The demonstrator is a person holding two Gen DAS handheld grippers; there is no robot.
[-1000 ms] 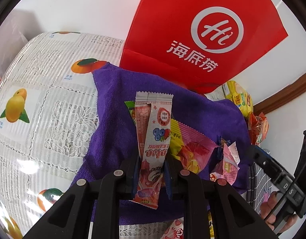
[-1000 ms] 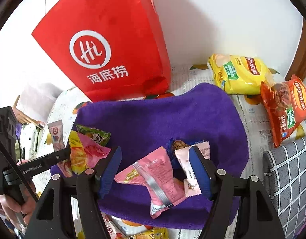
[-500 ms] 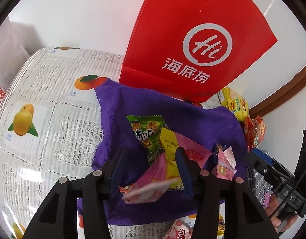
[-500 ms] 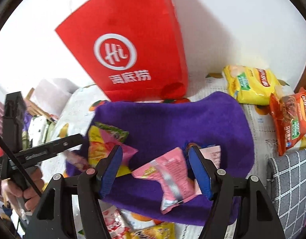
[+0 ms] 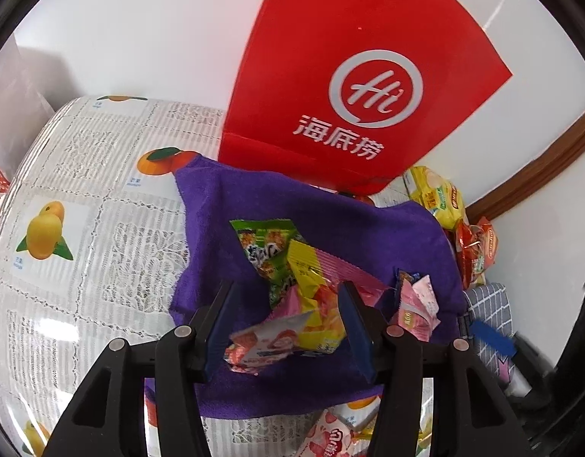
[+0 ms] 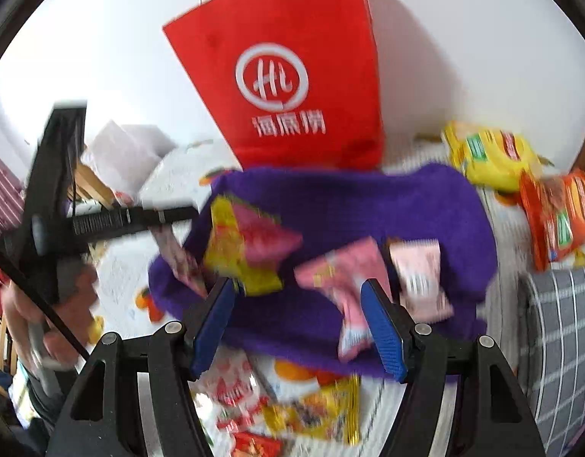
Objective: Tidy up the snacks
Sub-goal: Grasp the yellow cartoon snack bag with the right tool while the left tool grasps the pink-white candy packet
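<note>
My left gripper [image 5: 285, 289] hovers low over the purple cloth [image 5: 224, 205]; its jaws are opening. A pink-and-white stick packet [image 5: 266, 339] lies loose between them, touching neither pad. Beyond it lie a green packet [image 5: 266, 243] and a yellow-pink packet [image 5: 315, 278]. My right gripper [image 6: 298, 285] stands open above the cloth's [image 6: 368, 202] near edge with nothing between its fingers. A pink packet [image 6: 346, 278] and a pale pink one [image 6: 418, 270] lie just right of it. The left gripper [image 6: 182, 213] reaches in from the left.
A red paper bag [image 5: 361, 76] stands behind the cloth against the wall. A yellow chip bag [image 6: 486, 156] and an orange-red one [image 6: 559, 217] lie at the right. Several loose snacks [image 6: 292, 411] sit in front of the cloth. A grey checked cushion [image 6: 559, 323] borders the right edge.
The left jaws opened and let go of the stick packet, which dropped flat onto the cloth as the gripper rose. The right gripper swung leftward across the cloth.
</note>
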